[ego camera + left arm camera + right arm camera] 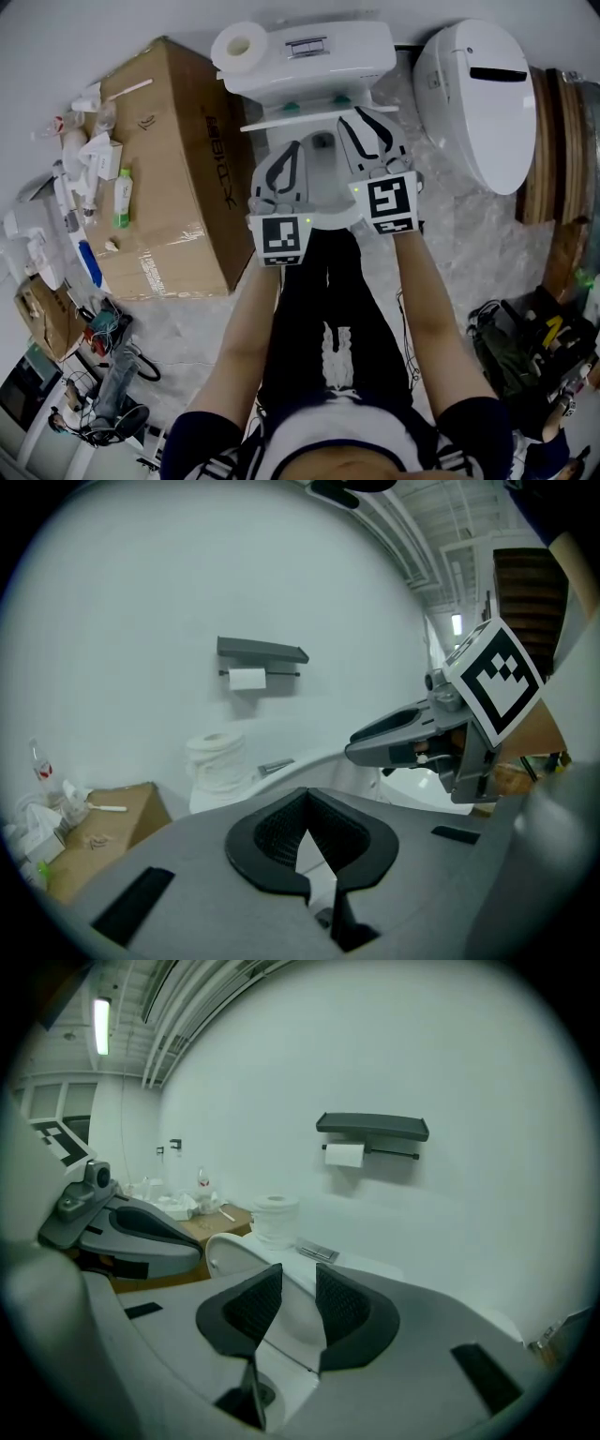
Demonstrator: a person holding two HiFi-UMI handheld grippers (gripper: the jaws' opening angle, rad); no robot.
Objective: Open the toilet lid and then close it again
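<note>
Tongs, two: left tongs (305, 799) shut, right tongs (291, 1279) apart. One toilet lid (281, 120), raised. One paper roll (239, 45).

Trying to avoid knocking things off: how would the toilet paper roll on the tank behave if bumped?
The toilet paper roll stands on end on a corner of the tank, so it probably won't roll unless tipped. It looks soft and light, so a nudge would likely slide it. Being near the edge, it could drop toward the cardboard box.
</note>
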